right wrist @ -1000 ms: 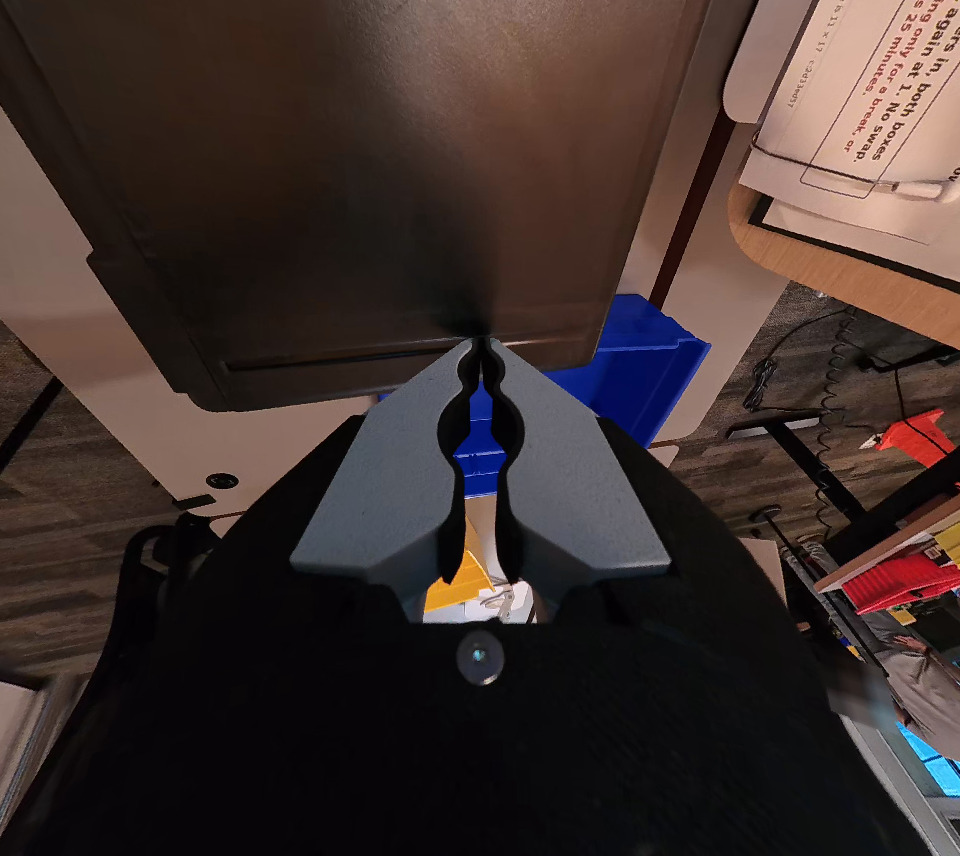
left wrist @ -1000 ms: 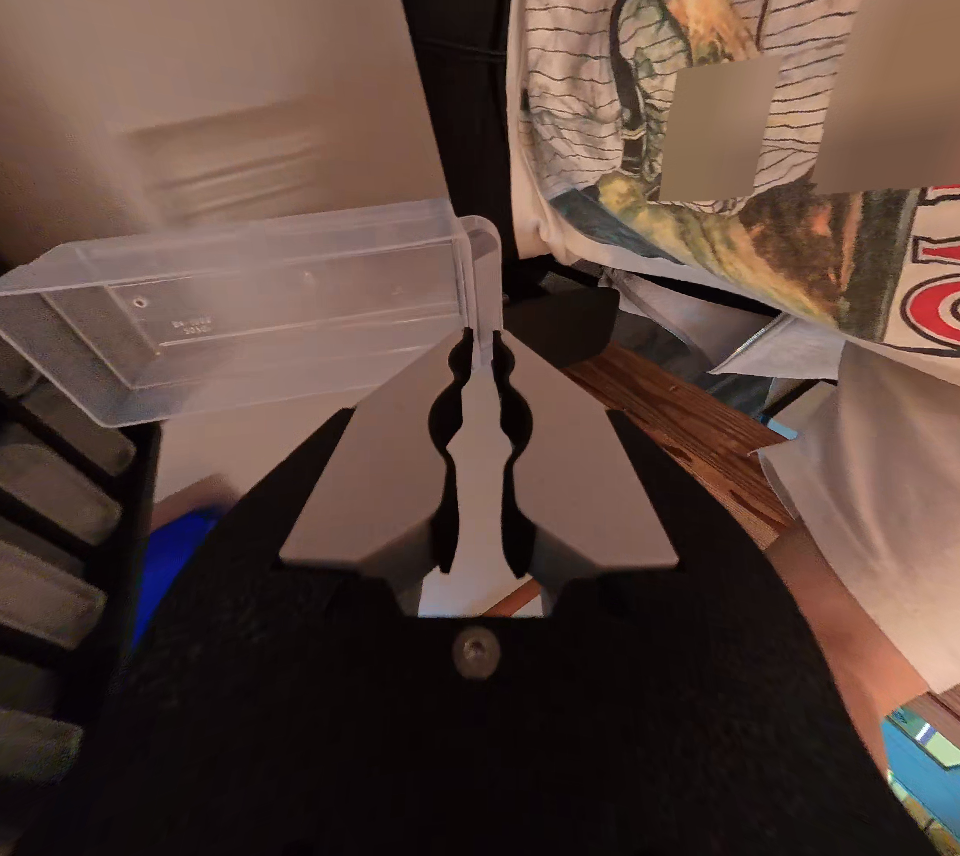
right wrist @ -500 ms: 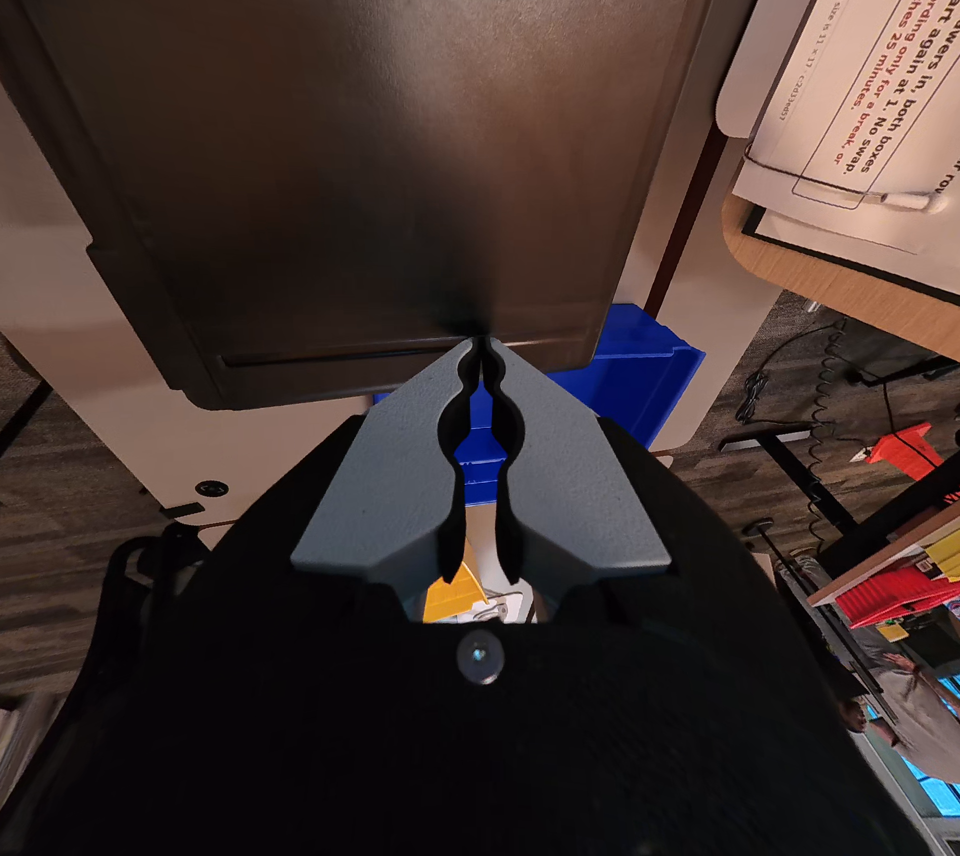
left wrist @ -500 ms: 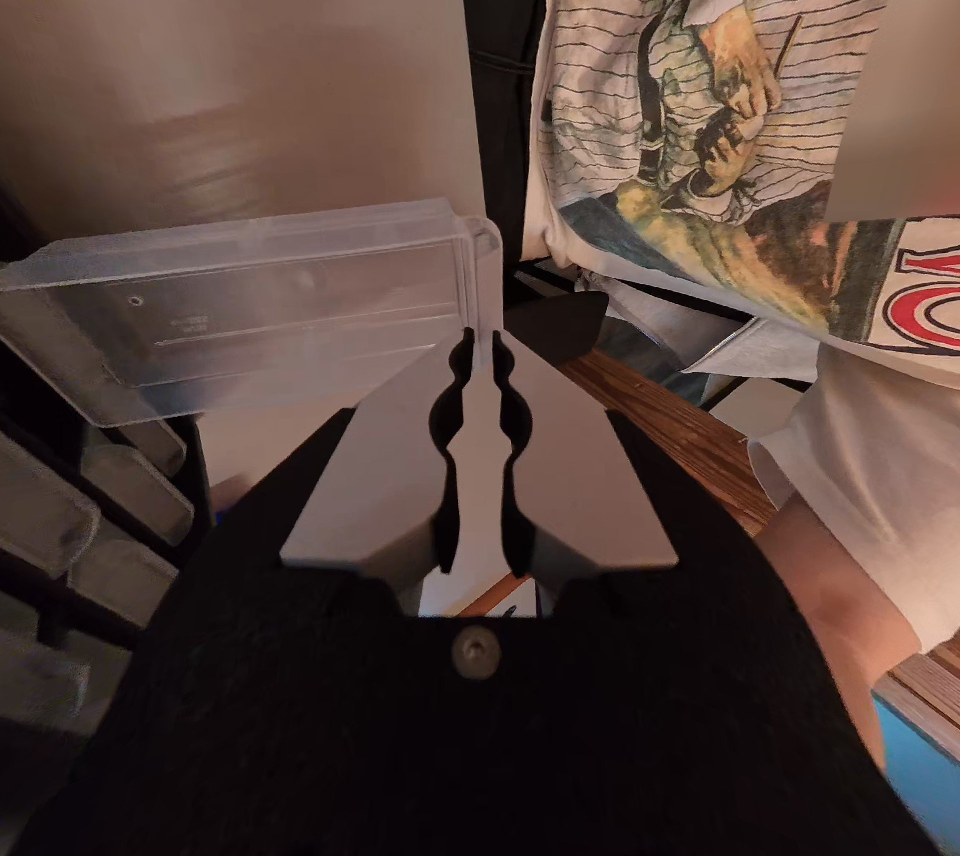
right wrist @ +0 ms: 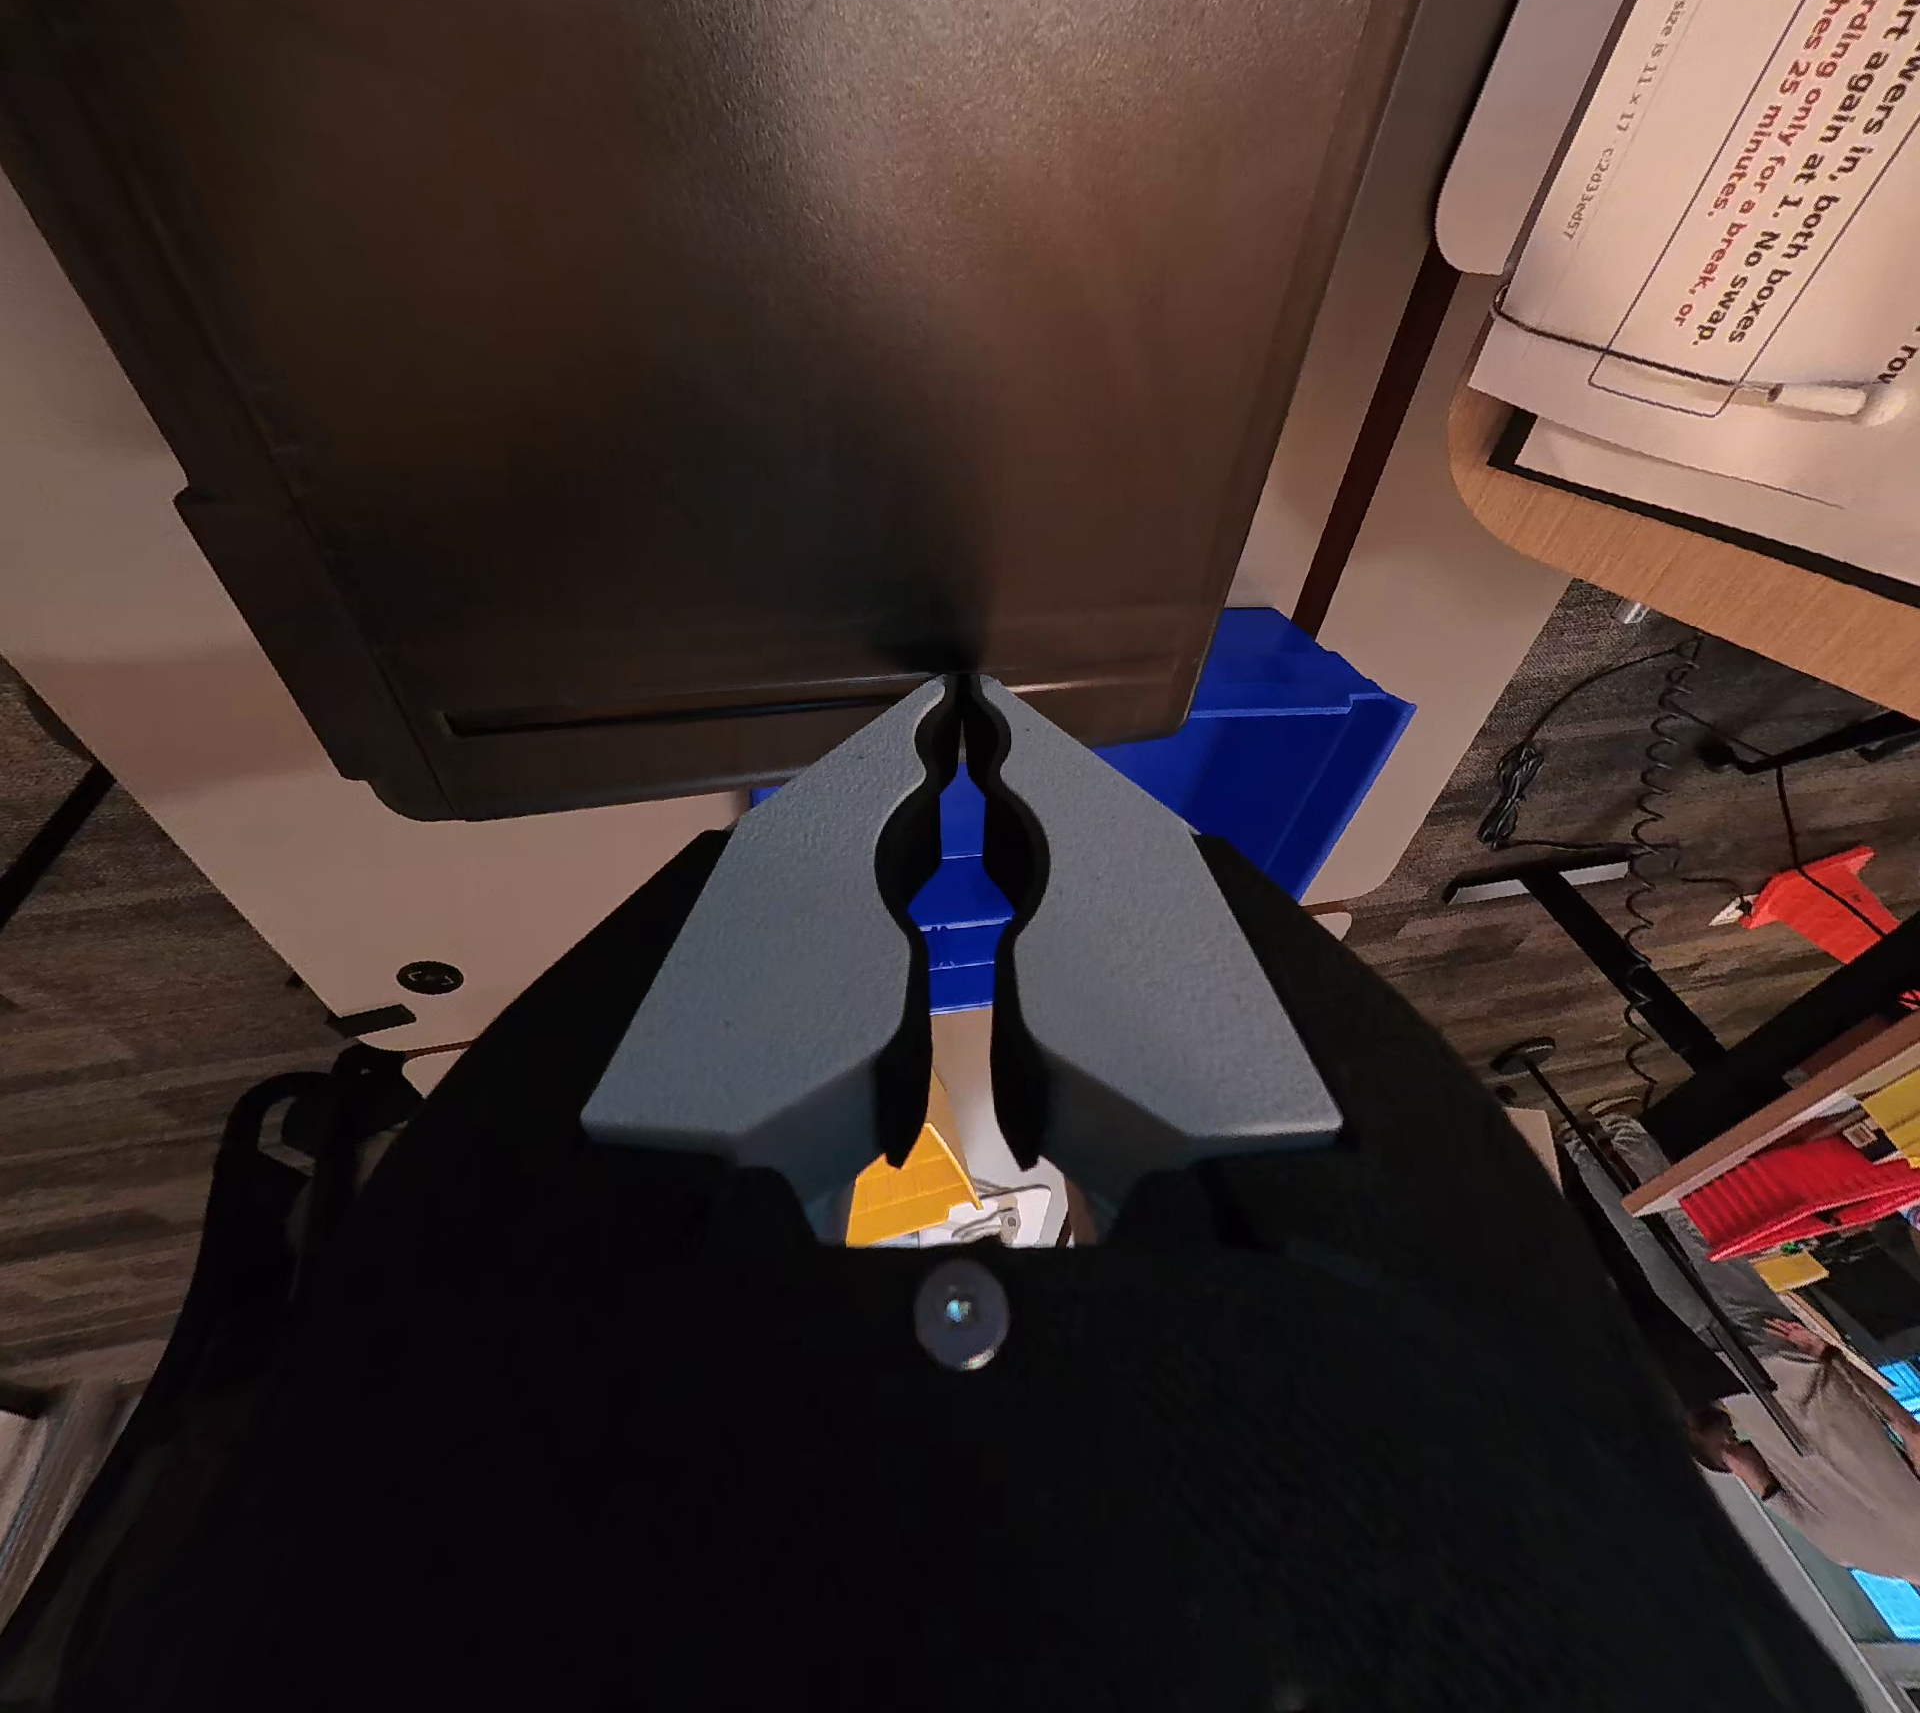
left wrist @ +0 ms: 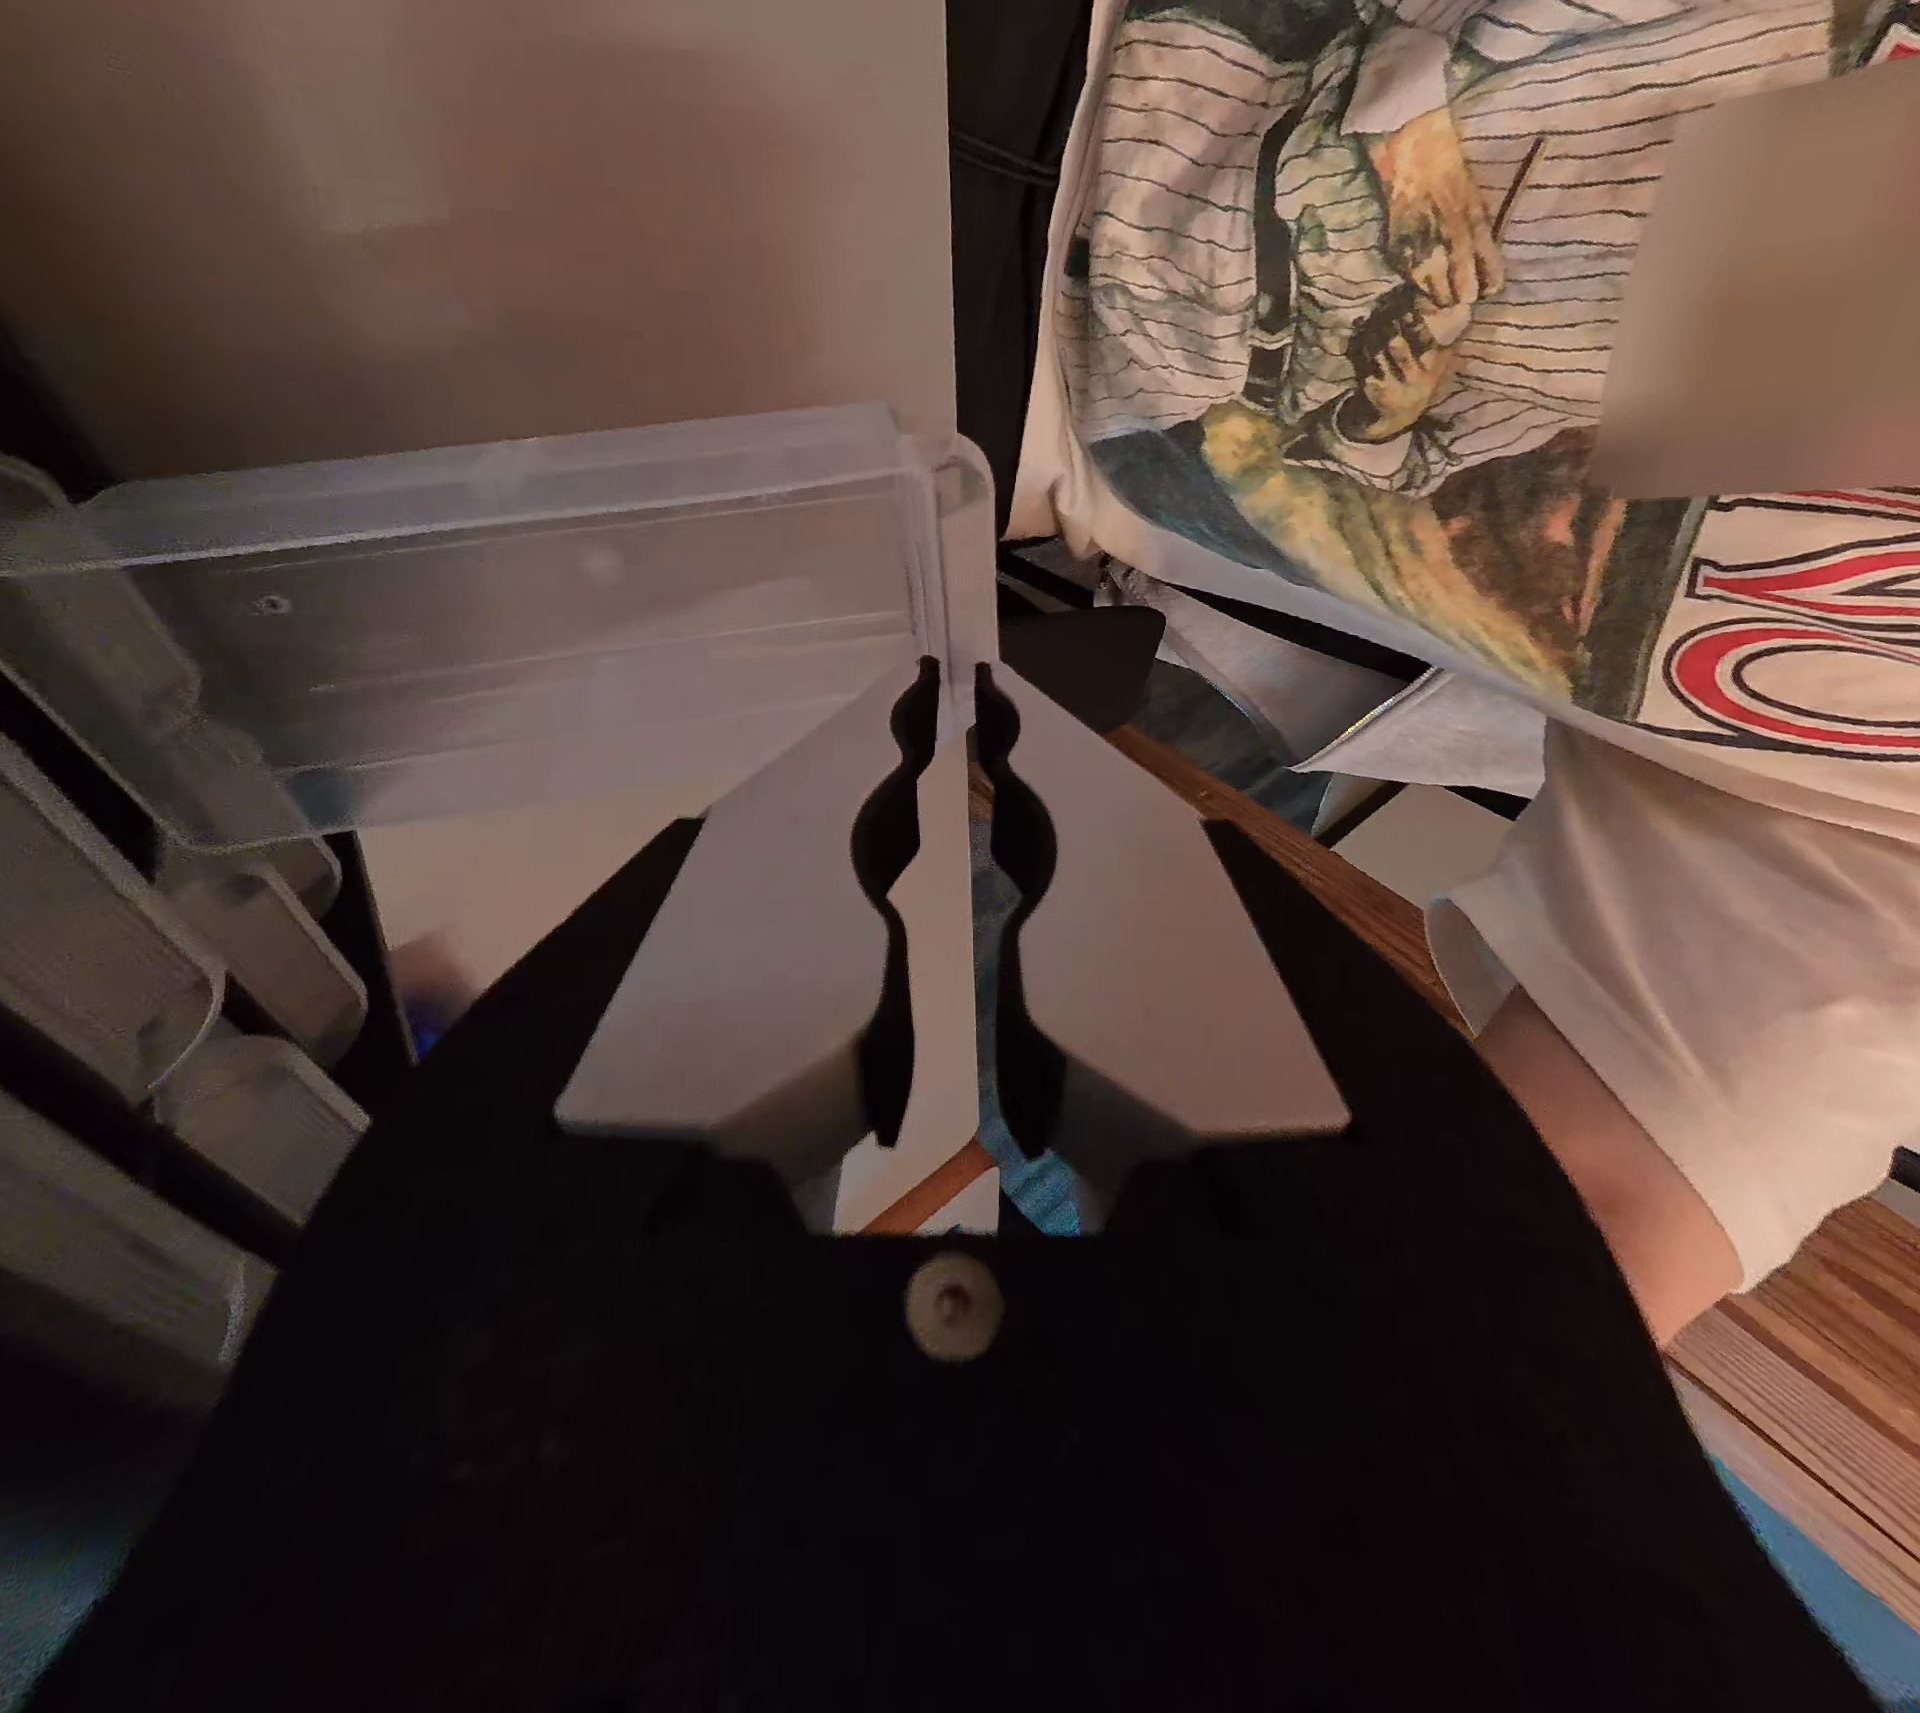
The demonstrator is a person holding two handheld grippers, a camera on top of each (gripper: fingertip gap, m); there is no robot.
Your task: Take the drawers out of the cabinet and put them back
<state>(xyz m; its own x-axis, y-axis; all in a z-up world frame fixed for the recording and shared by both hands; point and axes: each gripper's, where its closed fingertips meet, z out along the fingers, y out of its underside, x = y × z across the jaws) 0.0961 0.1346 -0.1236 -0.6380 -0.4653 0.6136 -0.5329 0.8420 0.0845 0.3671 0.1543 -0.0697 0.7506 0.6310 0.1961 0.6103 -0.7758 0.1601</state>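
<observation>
I am working with two tools, and the largest thing ahead of my right tool (right wrist: 962, 689) is the black cabinet (right wrist: 727, 240), its broad dark panel filling the view above and beyond the tips. The right tool's jaws are pressed together on the thin edge of that panel, right at their tips, so I am judging that I am steadying the cabinet. Just below the tips, behind the cabinet, a blue bin (right wrist: 1278, 770) is sitting.

Ahead of my left tool (left wrist: 958, 676) a clear plastic drawer (left wrist: 499, 614) is stretching away to the left of the tips. The left tool's jaws are nearly closed, pinching the drawer's front handle lip. The drawer's far end is reaching the dark frame at the left, where other clear drawers (left wrist: 135, 967) are stacked in their slots below it; I cannot tell whether that end is already inside a slot. To the right of the tool a person in a white printed shirt (left wrist: 1455, 313) is standing beside a wooden surface (left wrist: 1351, 894).

I am judging the step in hand as sliding this drawer through its slot, in or out I cannot say. The next move is calling for a straight, level travel along the drawer's length, keeping the pinch firm and the cabinet braced so nothing is jamming.
</observation>
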